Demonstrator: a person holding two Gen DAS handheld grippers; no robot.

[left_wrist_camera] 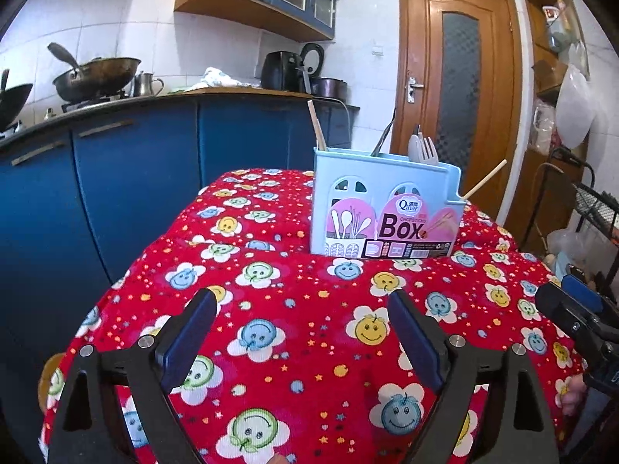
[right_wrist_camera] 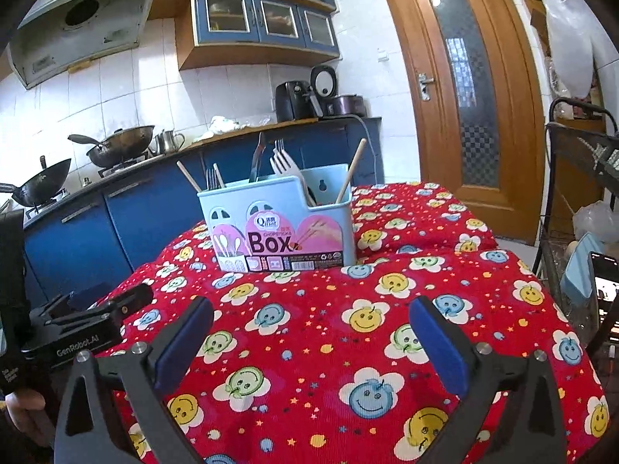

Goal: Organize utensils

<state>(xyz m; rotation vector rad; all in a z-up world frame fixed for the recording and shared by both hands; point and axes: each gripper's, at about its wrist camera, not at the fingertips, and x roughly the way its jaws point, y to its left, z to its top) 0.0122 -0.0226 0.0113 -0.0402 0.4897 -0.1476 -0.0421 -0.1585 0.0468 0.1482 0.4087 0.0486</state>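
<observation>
A light blue utensil box (left_wrist_camera: 387, 208) with a pink "Box" label stands upright on the red smiley-face tablecloth (left_wrist_camera: 294, 328). It holds wooden chopsticks (left_wrist_camera: 316, 125), a white plastic fork (left_wrist_camera: 428, 149) and metal utensils. It also shows in the right wrist view (right_wrist_camera: 278, 224), with a chopstick (right_wrist_camera: 351, 172) in its right compartment. My left gripper (left_wrist_camera: 301, 309) is open and empty, well short of the box. My right gripper (right_wrist_camera: 311, 317) is open and empty, also short of the box. Each gripper shows at the edge of the other's view.
Blue kitchen cabinets (left_wrist_camera: 135, 178) with woks (left_wrist_camera: 96, 75) on a stove run behind the table. A wooden door (left_wrist_camera: 456, 89) is at the back right. A black wire rack (right_wrist_camera: 580, 193) with bags stands right of the table.
</observation>
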